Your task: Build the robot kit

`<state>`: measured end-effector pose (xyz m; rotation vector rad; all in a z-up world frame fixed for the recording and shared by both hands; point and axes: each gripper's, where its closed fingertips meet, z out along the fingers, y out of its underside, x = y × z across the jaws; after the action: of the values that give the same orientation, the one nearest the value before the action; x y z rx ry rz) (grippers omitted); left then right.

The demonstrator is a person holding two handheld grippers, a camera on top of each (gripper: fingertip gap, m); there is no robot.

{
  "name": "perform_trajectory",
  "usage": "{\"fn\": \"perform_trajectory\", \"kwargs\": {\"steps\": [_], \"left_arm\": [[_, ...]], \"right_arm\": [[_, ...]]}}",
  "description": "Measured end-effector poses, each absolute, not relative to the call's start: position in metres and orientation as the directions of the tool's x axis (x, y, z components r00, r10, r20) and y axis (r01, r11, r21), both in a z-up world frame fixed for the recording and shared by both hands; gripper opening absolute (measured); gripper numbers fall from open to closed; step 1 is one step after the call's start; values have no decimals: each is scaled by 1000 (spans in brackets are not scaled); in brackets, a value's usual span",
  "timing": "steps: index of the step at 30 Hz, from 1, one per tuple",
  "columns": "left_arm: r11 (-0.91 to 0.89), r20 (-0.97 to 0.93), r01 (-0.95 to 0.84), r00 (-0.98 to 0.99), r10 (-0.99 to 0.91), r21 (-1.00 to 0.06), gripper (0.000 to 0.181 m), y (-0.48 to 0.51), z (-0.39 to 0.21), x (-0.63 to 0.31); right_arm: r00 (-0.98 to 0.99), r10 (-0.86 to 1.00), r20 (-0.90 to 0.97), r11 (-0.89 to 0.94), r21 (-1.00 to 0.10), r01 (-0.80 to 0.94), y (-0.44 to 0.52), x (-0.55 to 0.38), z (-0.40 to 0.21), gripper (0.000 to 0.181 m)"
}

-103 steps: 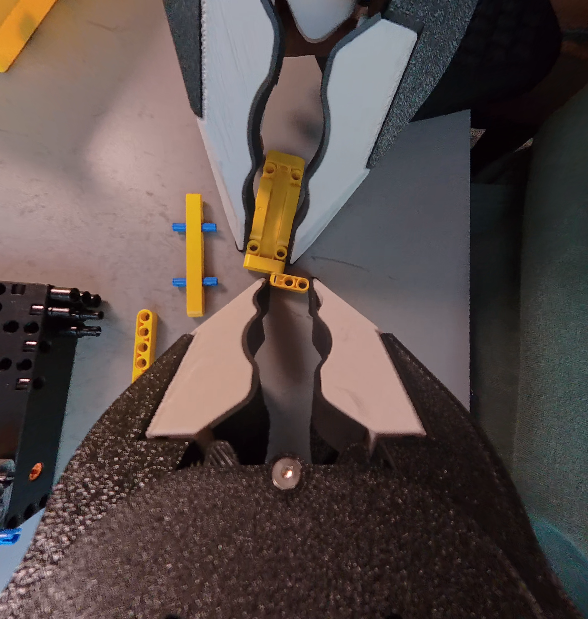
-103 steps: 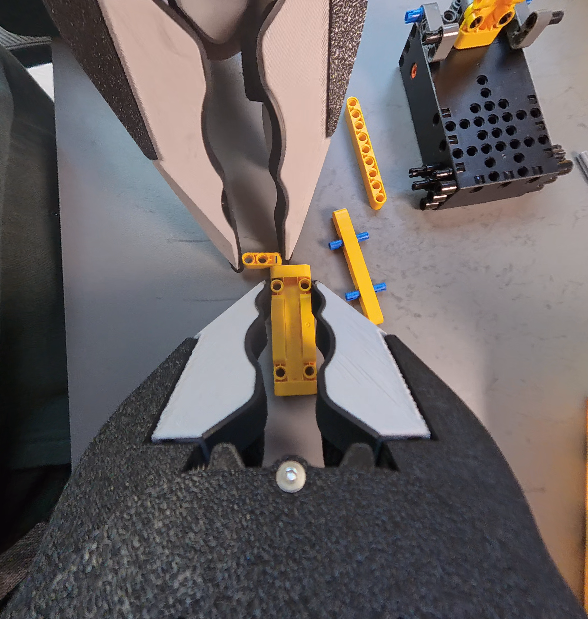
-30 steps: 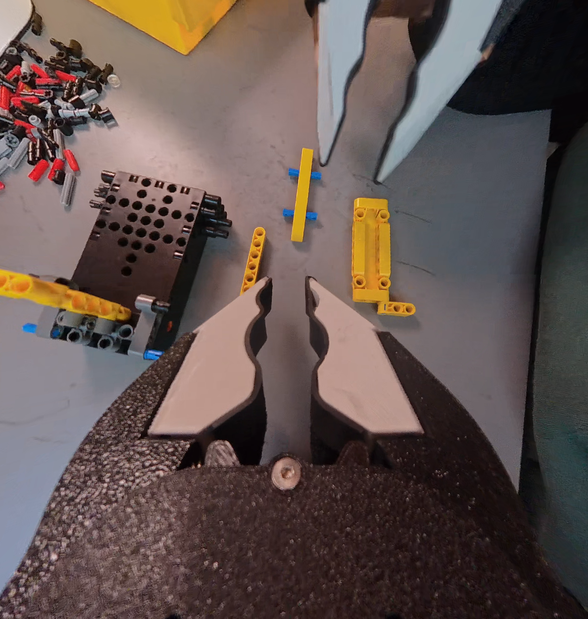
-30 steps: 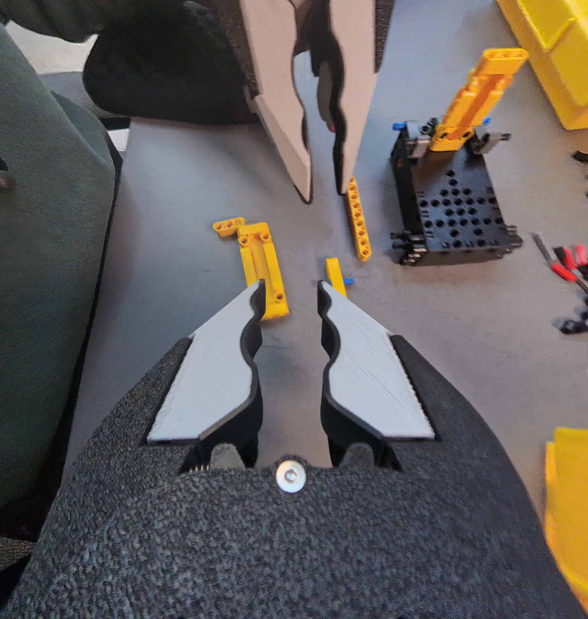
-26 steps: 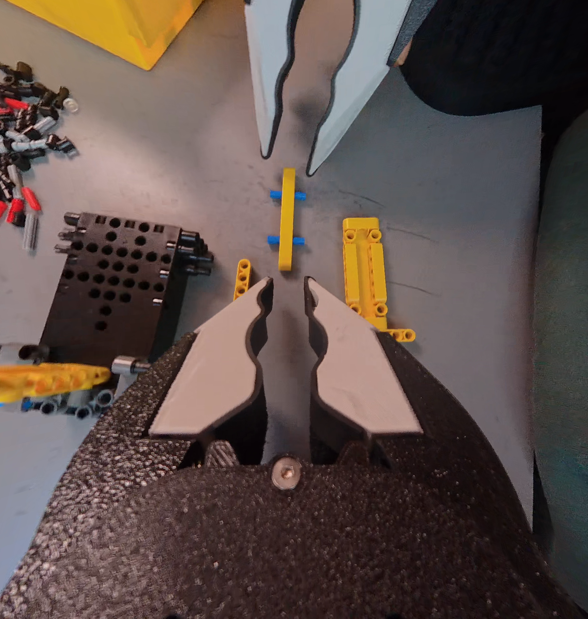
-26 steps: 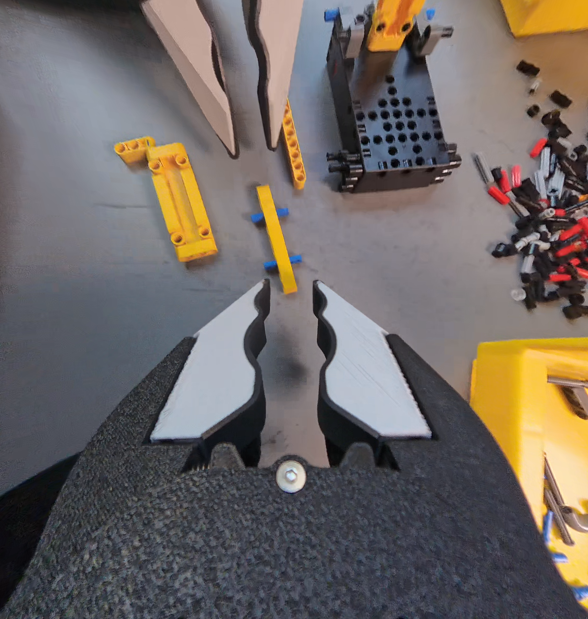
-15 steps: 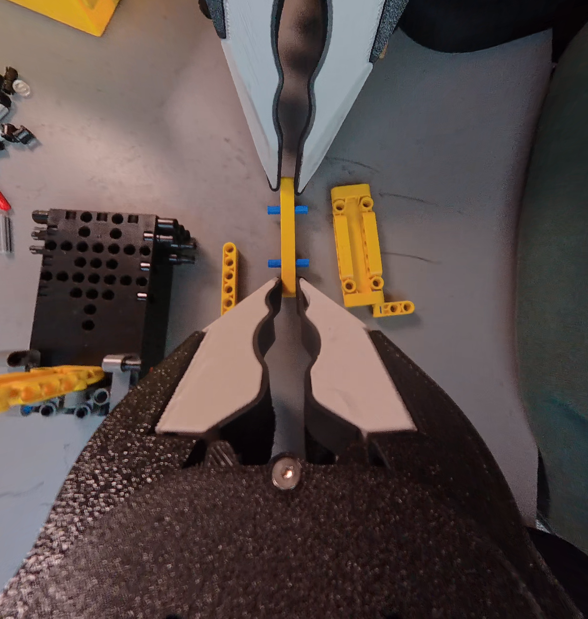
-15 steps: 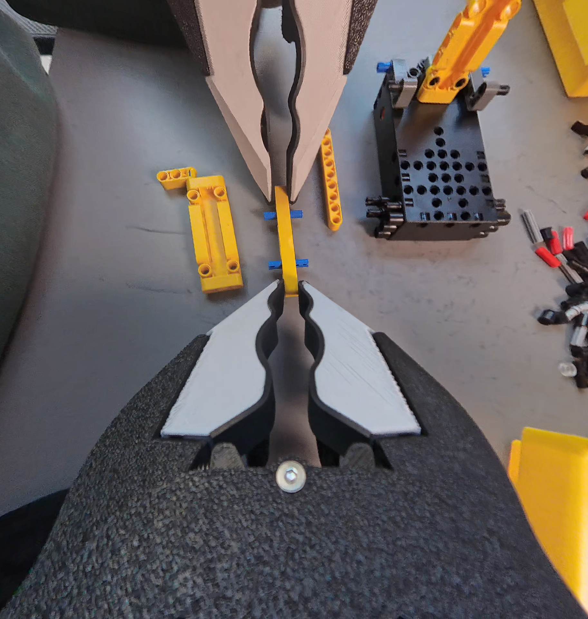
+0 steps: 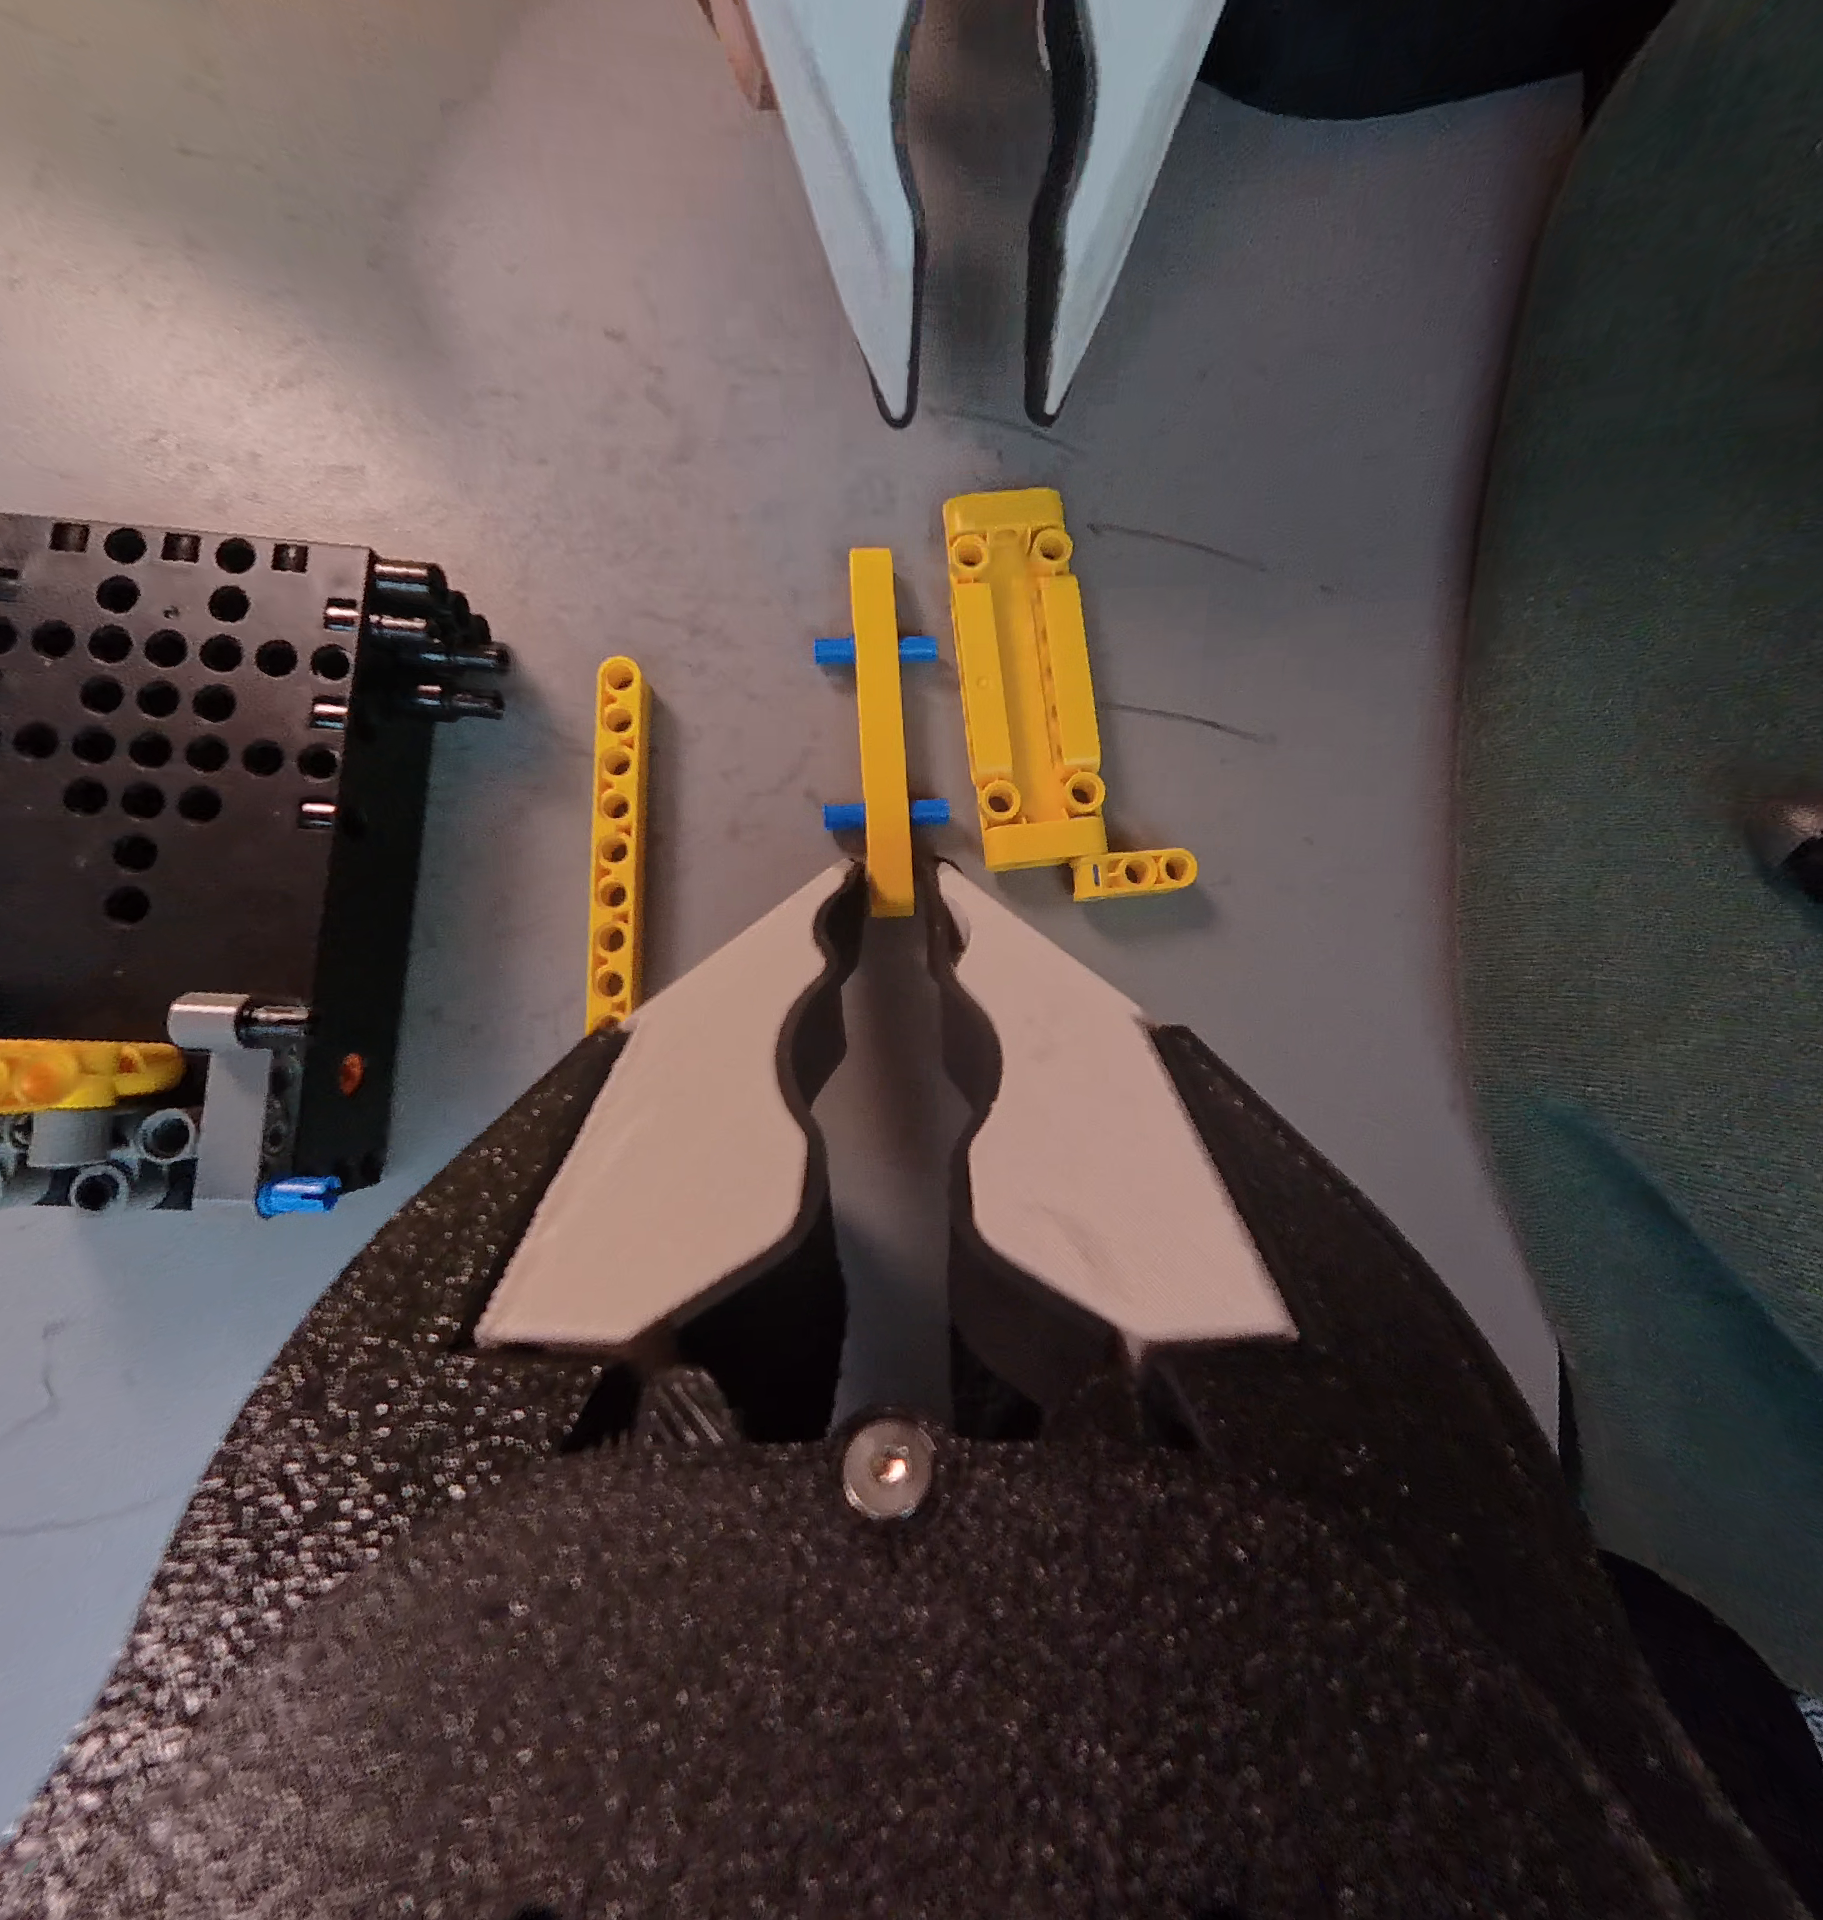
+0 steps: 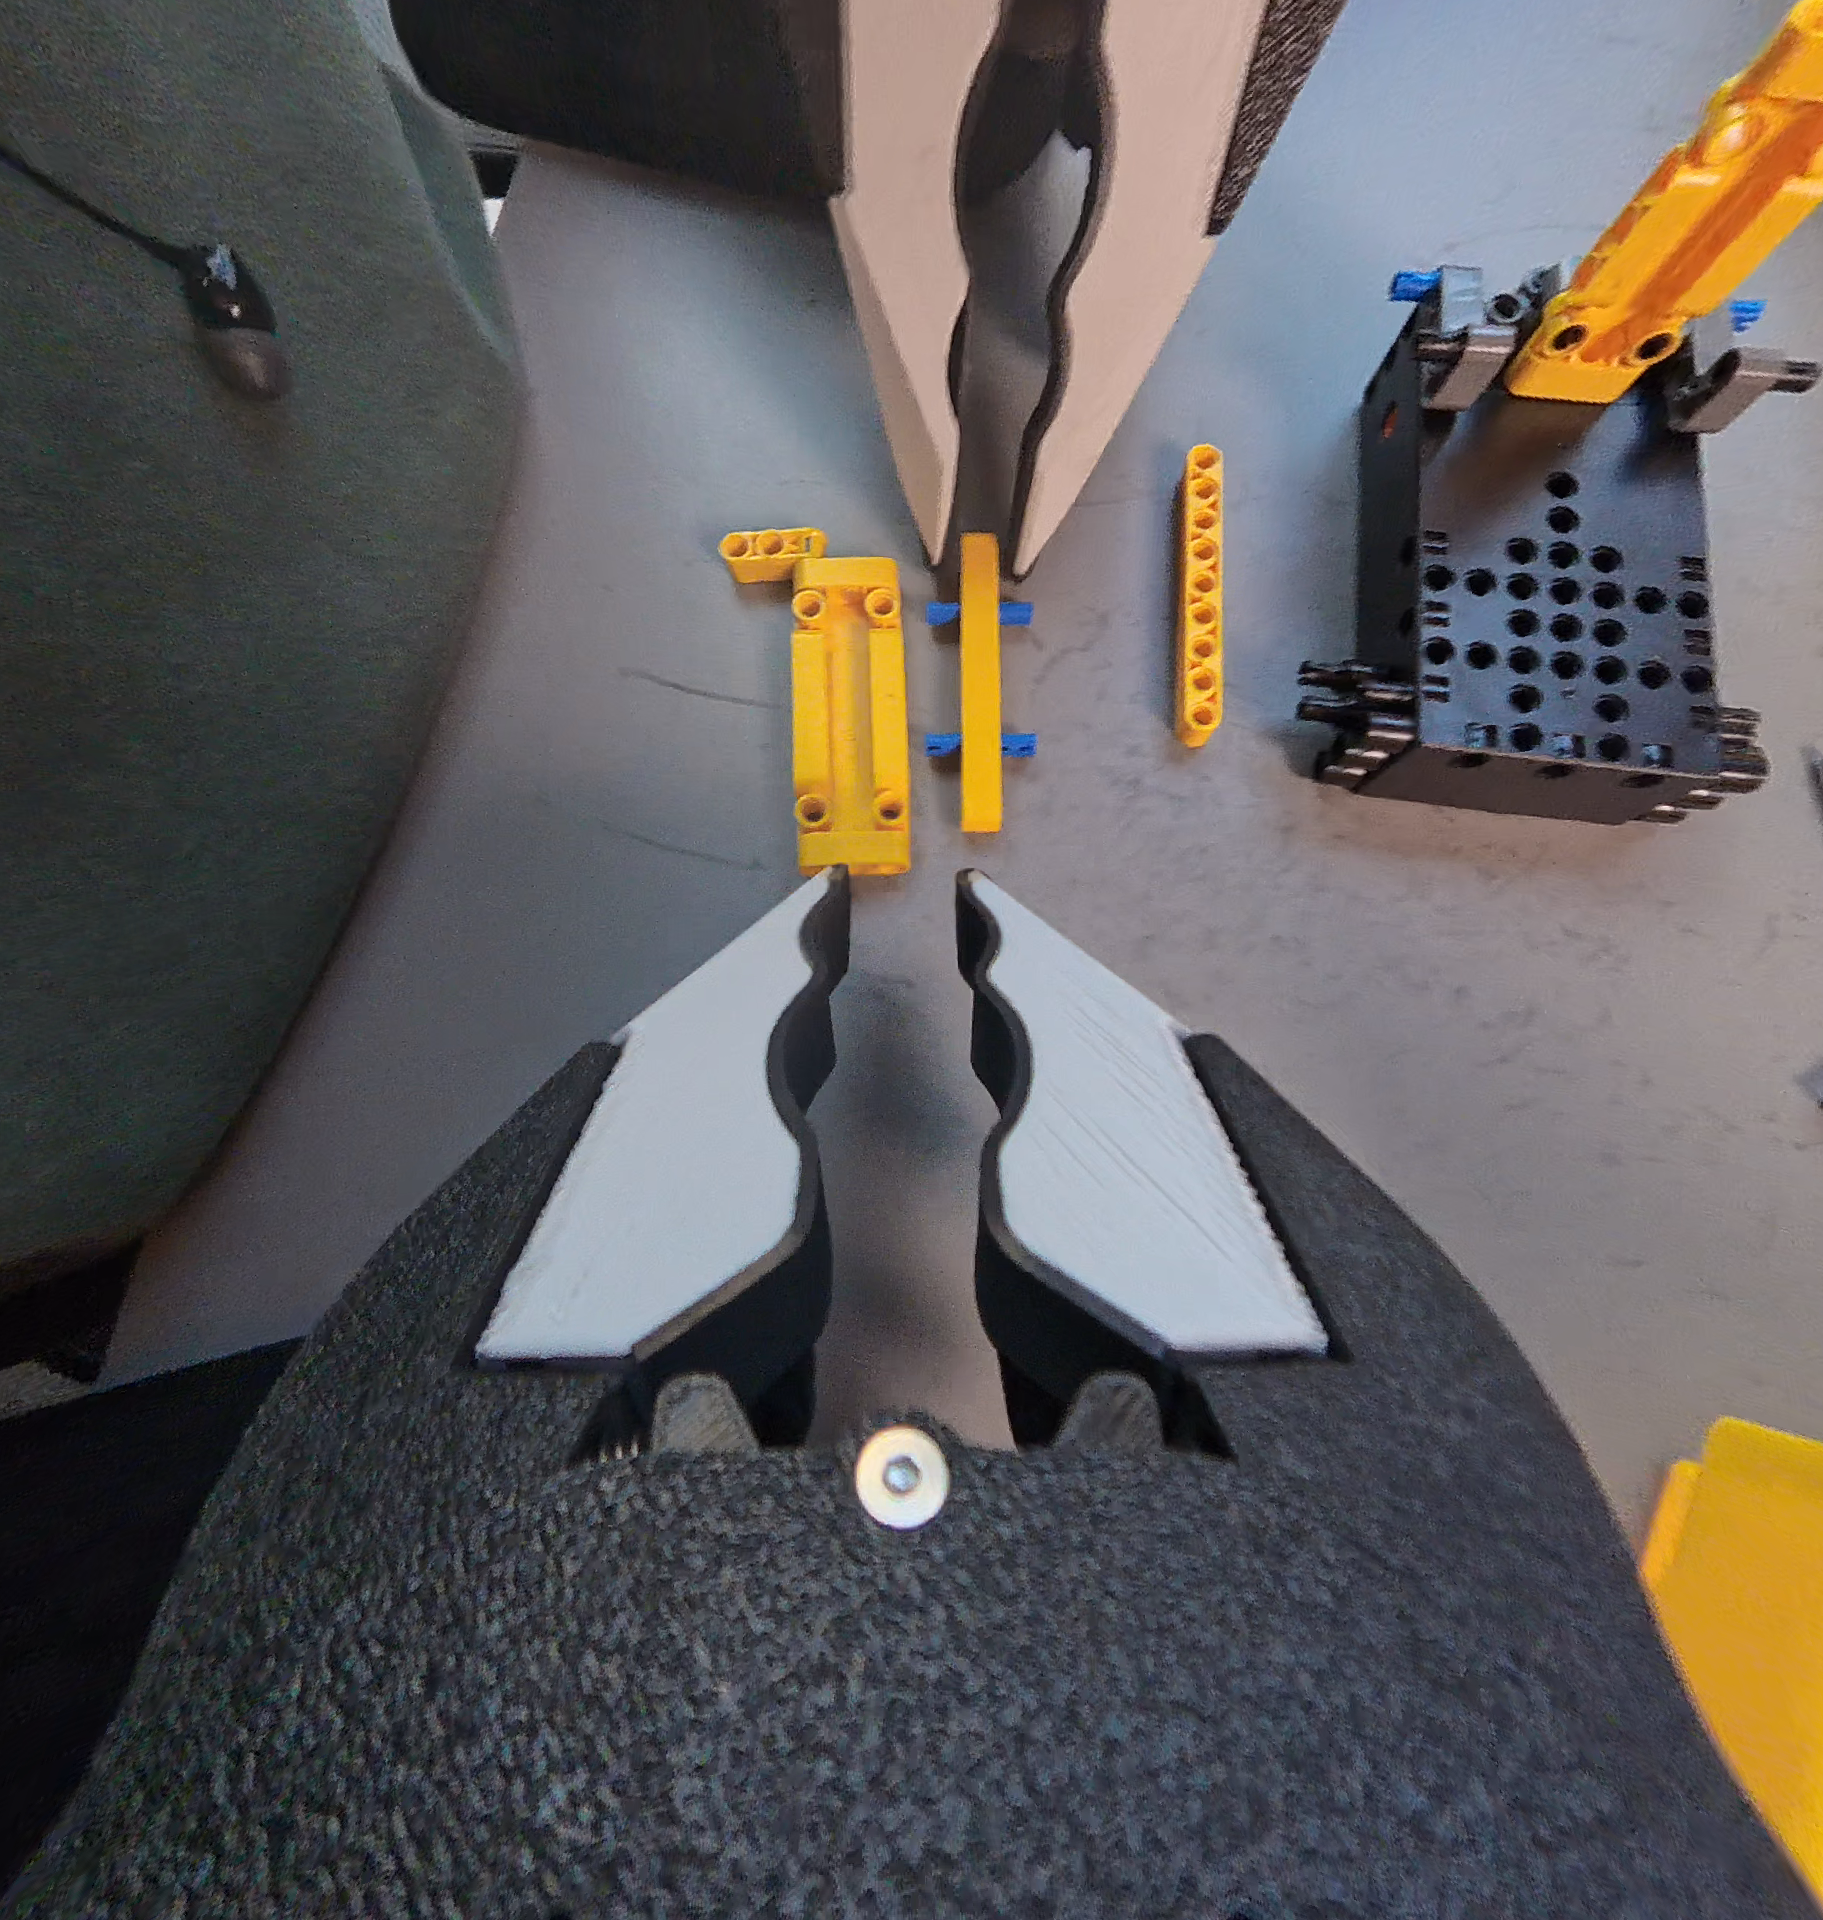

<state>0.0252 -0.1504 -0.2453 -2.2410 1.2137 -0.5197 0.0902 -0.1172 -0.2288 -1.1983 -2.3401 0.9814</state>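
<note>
Now that my right gripper (image 10: pixel 902 875) has let go and backed off, jaws parted, only my left gripper (image 9: pixel 894 878) pinches the yellow beam (image 9: pixel 879 727), which stands just left of the yellow panel (image 9: pixel 1026 675).

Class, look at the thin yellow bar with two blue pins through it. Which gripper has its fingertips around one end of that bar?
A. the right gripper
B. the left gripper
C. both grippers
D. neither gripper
B. The left gripper has its fingertips on either side of one end of the yellow bar, while the right gripper is open and apart from the bar's other end.
</note>
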Motion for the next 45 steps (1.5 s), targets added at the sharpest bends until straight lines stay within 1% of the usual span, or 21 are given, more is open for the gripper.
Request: {"fn": "perform_trajectory", "kwargs": {"steps": [2,4,6,10,14,16,19,22,25,28,31,33,37,38,45], "left_arm": [[-454,92,-645,514,-853,-614,8,-151,-246,26],[-442,81,-651,506,-859,-617,7,-150,-246,27],[-437,83,-653,498,-863,-619,7,-150,-246,29],[-435,96,-654,487,-868,-619,7,-151,-246,31],[-437,117,-650,475,-872,-621,7,-154,-246,32],[-437,128,-646,468,-874,-625,8,-154,-245,32],[-449,163,-619,463,-871,-645,10,-153,-240,32],[-469,208,-583,459,-864,-664,13,-154,-233,31],[-486,224,-580,465,-857,-654,27,-157,-234,28],[-485,213,-597,468,-858,-639,44,-161,-238,30],[-501,208,-610,487,-848,-614,53,-167,-241,34],[-509,203,-607,501,-841,-610,53,-169,-242,36],[-495,158,-614,519,-840,-615,40,-168,-244,37],[-492,159,-616,514,-843,-616,37,-170,-244,38],[-450,112,-630,501,-858,-633,36,-173,-242,44]], "right_arm": [[-601,799,-6,442,-672,594,-123,97,-238,28],[-594,805,9,452,-658,602,-128,96,-246,30],[-584,812,19,439,-680,588,-132,93,-242,23],[-555,831,38,432,-674,599,-136,91,-244,15],[-517,856,30,398,-675,621,-139,94,-244,15],[-505,863,23,381,-685,621,-139,96,-243,21],[-488,873,-4,330,-731,597,-136,93,-232,31],[-492,871,6,347,-715,607,-130,90,-235,47],[-525,851,12,391,-683,618,-133,87,-245,60],[-548,836,3,403,-683,610,-137,81,-245,62],[-562,827,1,414,-677,609,-139,78,-246,59],[-565,825,2,417,-676,607,-139,78,-246,52],[-569,822,5,420,-681,600,-138,78,-246,38],[-572,820,4,420,-683,598,-138,78,-245,39],[-582,813,16,419,-711,564,-142,83,-243,39]]}}
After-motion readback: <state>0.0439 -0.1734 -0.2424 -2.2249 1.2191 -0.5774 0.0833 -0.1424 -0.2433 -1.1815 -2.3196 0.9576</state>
